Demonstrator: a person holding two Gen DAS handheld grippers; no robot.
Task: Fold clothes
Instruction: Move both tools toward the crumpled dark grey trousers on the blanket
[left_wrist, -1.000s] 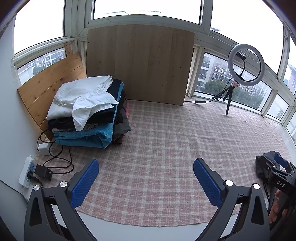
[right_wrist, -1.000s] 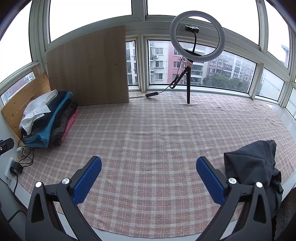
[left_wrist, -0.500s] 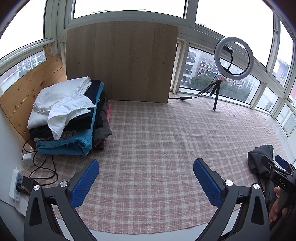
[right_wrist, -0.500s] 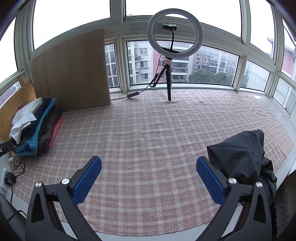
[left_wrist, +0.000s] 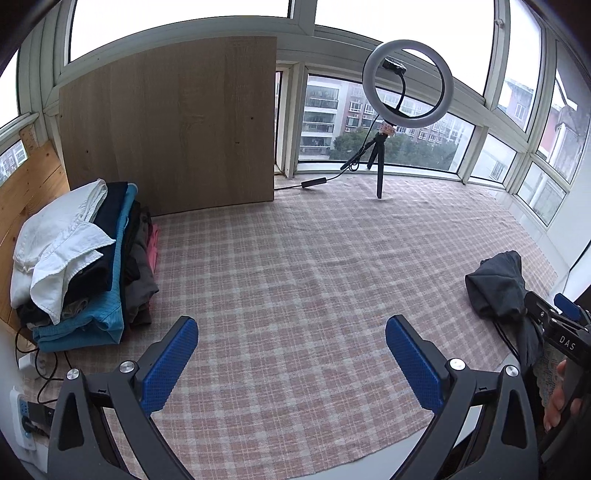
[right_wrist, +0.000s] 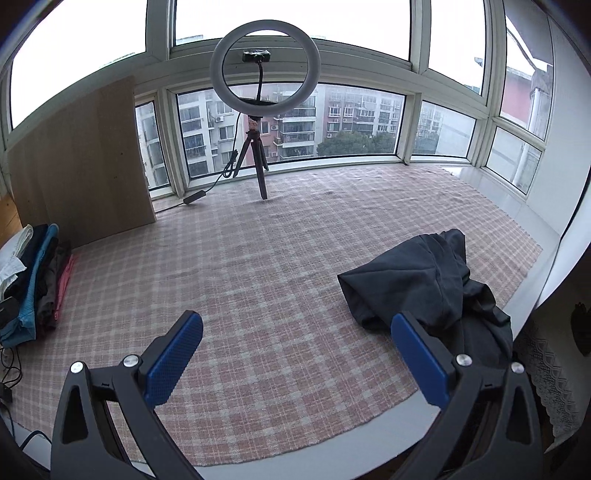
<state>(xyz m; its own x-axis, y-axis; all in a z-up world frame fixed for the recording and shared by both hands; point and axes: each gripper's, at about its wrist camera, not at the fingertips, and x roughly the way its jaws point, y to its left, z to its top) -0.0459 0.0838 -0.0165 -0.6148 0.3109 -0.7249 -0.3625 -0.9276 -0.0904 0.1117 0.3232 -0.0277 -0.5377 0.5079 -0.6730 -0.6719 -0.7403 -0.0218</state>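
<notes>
My left gripper (left_wrist: 291, 362) is closest to me. Its two blue fingers (left_wrist: 168, 365) are spread wide apart and hold nothing. They hang over the near edge of the pink checked cloth (left_wrist: 295, 273) that covers the counter (right_wrist: 436, 417). My right gripper (right_wrist: 295, 363) is spread wide too, with nothing between its blue fingers (right_wrist: 421, 362). In the left camera I can see the right gripper's black body at the far right edge, with a hand (left_wrist: 556, 398) wrapped around it.

Just past my right gripper lies a dark crumpled garment (right_wrist: 417, 284). It sits in a heap on the cloth, near the right edge of the counter, and part of it hangs toward the front edge. My right finger is in front of it, but I cannot tell if they touch. From the left camera the garment (left_wrist: 496, 284) is far off to the right.

On the left side is a stack of folded clothes (left_wrist: 77, 266), with a white shirt (left_wrist: 55, 243) on top and a blue piece lower down. Beside it, near the wall, is a power strip (left_wrist: 22, 421) with black cords.

Further back, a wooden board (left_wrist: 170, 125) leans against the window. To its right a ring light (right_wrist: 264, 66) stands on a small tripod. Behind it are big windows and tall apartment buildings (right_wrist: 295, 122).
</notes>
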